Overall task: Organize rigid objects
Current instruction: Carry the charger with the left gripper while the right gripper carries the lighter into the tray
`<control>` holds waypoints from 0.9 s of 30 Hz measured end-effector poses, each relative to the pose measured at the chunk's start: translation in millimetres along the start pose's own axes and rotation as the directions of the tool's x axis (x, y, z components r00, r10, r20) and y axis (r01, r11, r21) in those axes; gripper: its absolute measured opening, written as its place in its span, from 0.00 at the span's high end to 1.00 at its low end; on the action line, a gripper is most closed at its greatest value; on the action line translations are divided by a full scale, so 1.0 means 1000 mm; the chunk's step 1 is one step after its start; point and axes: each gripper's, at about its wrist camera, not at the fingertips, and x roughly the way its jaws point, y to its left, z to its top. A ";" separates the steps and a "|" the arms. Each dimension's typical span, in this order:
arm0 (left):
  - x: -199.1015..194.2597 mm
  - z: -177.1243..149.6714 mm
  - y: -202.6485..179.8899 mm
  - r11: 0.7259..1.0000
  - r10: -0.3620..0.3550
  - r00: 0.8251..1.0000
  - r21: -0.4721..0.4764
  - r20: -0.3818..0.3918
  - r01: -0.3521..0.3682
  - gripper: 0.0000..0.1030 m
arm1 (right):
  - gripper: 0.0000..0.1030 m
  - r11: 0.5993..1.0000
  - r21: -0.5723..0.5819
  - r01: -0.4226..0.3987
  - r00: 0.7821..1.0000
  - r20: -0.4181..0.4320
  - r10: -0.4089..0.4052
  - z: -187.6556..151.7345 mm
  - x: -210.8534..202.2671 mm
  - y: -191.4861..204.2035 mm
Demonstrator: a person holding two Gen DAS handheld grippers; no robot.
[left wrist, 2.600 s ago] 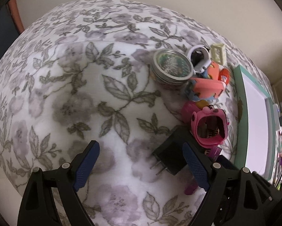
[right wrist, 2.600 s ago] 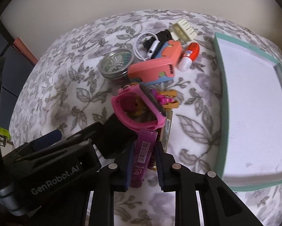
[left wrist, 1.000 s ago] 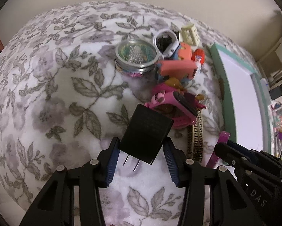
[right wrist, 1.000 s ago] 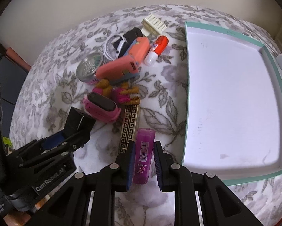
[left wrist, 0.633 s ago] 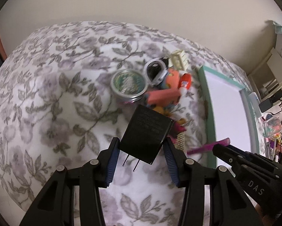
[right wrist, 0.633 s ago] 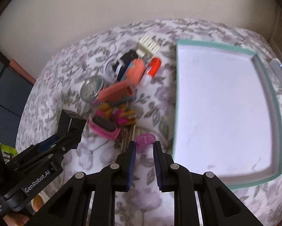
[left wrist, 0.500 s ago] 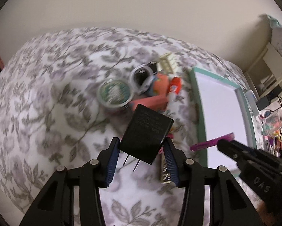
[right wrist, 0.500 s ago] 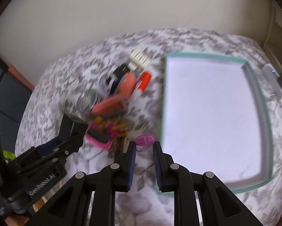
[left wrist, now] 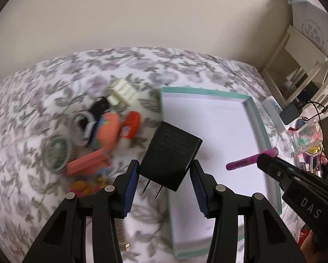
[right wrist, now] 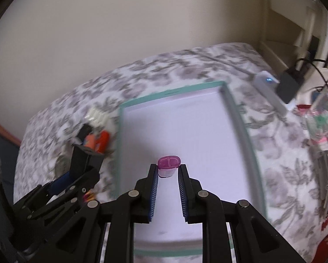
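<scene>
My left gripper (left wrist: 165, 169) is shut on a black plug adapter (left wrist: 170, 154) and holds it in the air over the near left edge of the teal-rimmed white tray (left wrist: 255, 111). My right gripper (right wrist: 168, 171) is shut on a purple tube (right wrist: 168, 166) and holds it above the tray's floor (right wrist: 229, 100). The tube also shows in the left wrist view (left wrist: 251, 159), sticking out of the right gripper (left wrist: 265, 162). The left gripper with the adapter (right wrist: 85, 153) shows at the left of the right wrist view.
A blurred pile of small objects lies left of the tray on the floral cloth: a round tin (left wrist: 56, 151), a pink case (left wrist: 88, 164), an orange-capped tube (left wrist: 131, 125), a cream comb piece (left wrist: 123, 92). A white power bank (left wrist: 273, 111) and a charger (right wrist: 289, 85) lie right of the tray.
Both grippers have lifted and swung right toward the tray with their objects. The pile has slid left in both views.
</scene>
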 end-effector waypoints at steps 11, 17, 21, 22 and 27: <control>0.044 0.017 -0.031 0.999 0.001 1.000 0.035 -0.003 -0.001 0.52 | 0.80 0.997 0.008 0.074 0.997 -0.004 -0.074 0.018 0.037 -0.018; 0.063 0.020 -0.036 0.999 -0.003 1.000 0.040 -0.015 0.004 0.52 | 0.80 0.997 0.010 0.075 0.997 0.017 -0.075 0.026 0.047 -0.021; 0.070 0.019 -0.035 0.999 0.005 1.000 0.040 -0.021 -0.004 0.52 | 0.80 0.997 0.012 0.072 0.997 0.035 -0.072 0.030 0.049 -0.020; 0.071 0.019 -0.035 0.999 0.008 1.000 0.042 -0.022 -0.007 0.52 | 0.80 0.997 0.014 0.074 0.996 0.040 -0.074 0.030 0.049 -0.021; 0.070 0.018 -0.039 0.998 0.018 1.000 0.053 -0.012 -0.018 0.52 | 0.80 0.997 0.016 0.074 0.996 0.046 -0.075 0.030 0.047 -0.021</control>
